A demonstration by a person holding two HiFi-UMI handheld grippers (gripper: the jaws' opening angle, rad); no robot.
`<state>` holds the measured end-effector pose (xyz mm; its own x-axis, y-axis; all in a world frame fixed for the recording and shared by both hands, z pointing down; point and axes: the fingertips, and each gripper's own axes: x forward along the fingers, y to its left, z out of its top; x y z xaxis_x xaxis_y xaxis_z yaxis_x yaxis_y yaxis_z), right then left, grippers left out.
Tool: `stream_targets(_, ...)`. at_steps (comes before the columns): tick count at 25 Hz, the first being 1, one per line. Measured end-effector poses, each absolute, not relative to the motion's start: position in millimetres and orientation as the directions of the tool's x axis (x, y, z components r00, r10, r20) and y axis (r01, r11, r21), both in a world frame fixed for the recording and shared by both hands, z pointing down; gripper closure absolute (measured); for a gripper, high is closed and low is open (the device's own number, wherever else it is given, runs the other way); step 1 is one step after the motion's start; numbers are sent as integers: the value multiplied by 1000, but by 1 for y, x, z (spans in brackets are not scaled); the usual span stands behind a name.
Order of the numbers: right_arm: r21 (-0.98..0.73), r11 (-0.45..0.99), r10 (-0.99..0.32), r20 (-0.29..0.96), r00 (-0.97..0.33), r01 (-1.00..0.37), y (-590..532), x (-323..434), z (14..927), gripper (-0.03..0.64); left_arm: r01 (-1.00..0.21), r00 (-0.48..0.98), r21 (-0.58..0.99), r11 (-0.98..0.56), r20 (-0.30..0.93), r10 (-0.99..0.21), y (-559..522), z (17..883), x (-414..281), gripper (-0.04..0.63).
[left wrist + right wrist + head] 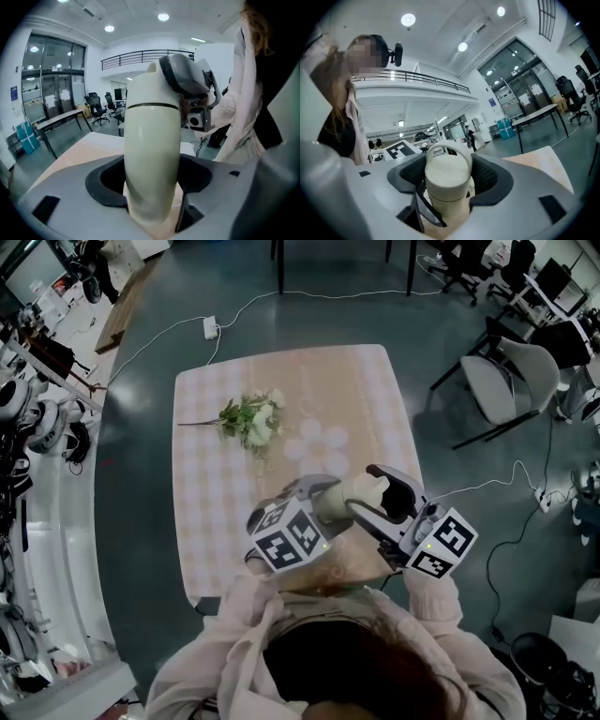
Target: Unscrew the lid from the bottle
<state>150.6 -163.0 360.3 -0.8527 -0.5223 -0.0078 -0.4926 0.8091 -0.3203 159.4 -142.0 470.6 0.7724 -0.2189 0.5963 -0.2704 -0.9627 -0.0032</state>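
Left gripper (152,187): You are clamping its jaws around the body of the cream bottle (152,145), holding it up in front of your chest.
Right gripper (447,183): You are pressing its dark pads against the lid (445,174), coming at the bottle from the opposite end.
Bottle: It is hanging in the air between your two tools, above the near edge of the table (216,474) and touching nothing else.
Progress: The lid is still sitting on the bottle, and the seam under it is looking closed. Both grips seem made, so the twisting and the lifting off are probably what you are facing next. How far the thread has turned is not showing.
Surface: A pale checked cloth is covering the table, and a small bunch of flowers (251,418) is lying well beyond the bottle.
Room: An open office is stretching around you, with a grey chair (511,371) standing to the right and a cable (169,334) trailing across the dark floor.
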Motion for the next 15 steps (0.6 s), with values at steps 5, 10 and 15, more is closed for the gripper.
stream_targets(5, -104, 974, -208, -39, -977, -203, -125, 142, 341, 313, -56, 840, 56, -997, 542, -17, -114, 460, 168, 278)
stream_targets(10, -53, 998, 35, -16, -999, 36, -98, 143, 344, 313, 140, 840, 128, -982, 510, 186, -85, 461, 172, 278)
stream_targets(15, -349, 887, -338, -45, -940, -302, -146, 160, 363, 224, -163, 844, 75, -984, 527, -100, -124, 469, 171, 279)
